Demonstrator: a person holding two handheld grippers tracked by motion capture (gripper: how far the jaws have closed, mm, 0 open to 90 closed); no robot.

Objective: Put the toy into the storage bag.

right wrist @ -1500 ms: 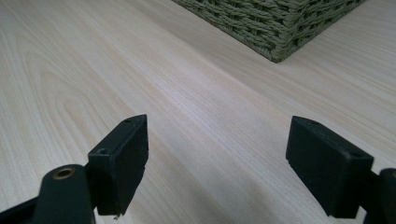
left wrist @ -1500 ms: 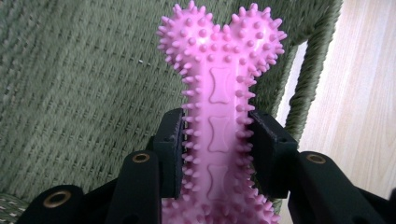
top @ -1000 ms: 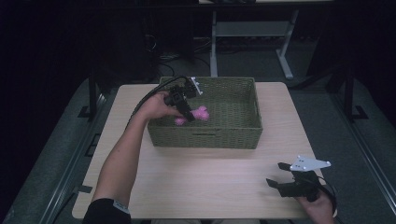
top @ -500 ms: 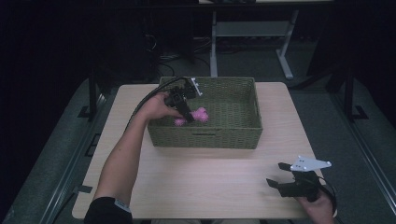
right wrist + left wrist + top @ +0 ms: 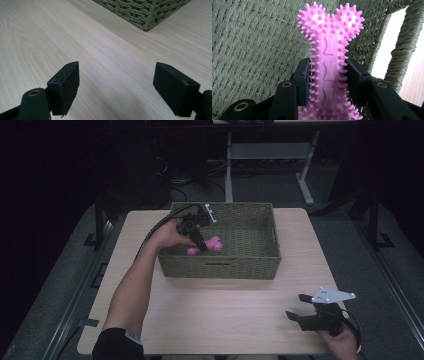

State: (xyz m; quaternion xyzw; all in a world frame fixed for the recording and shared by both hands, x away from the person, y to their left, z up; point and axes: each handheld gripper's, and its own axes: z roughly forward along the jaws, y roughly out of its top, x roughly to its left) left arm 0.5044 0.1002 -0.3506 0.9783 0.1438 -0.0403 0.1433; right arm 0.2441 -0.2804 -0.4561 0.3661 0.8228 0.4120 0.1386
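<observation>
Here the left gripper [image 5: 325, 77] pinches the pink spiky bone toy [image 5: 329, 50] inside the woven basket [image 5: 250, 227]. The toy's lower end is cut off. The right gripper [image 5: 117, 90] stands spread over the tabletop [image 5: 100, 50].

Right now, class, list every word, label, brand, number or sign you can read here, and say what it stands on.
None: no readable text on the pink spiked toy, the woven basket or the table. The toy's shaft carries only raised bone shapes, no letters.

Left claw [image 5: 199, 236] clamped (arm outstretched) — right claw [image 5: 306, 310] spread wide, low.
</observation>
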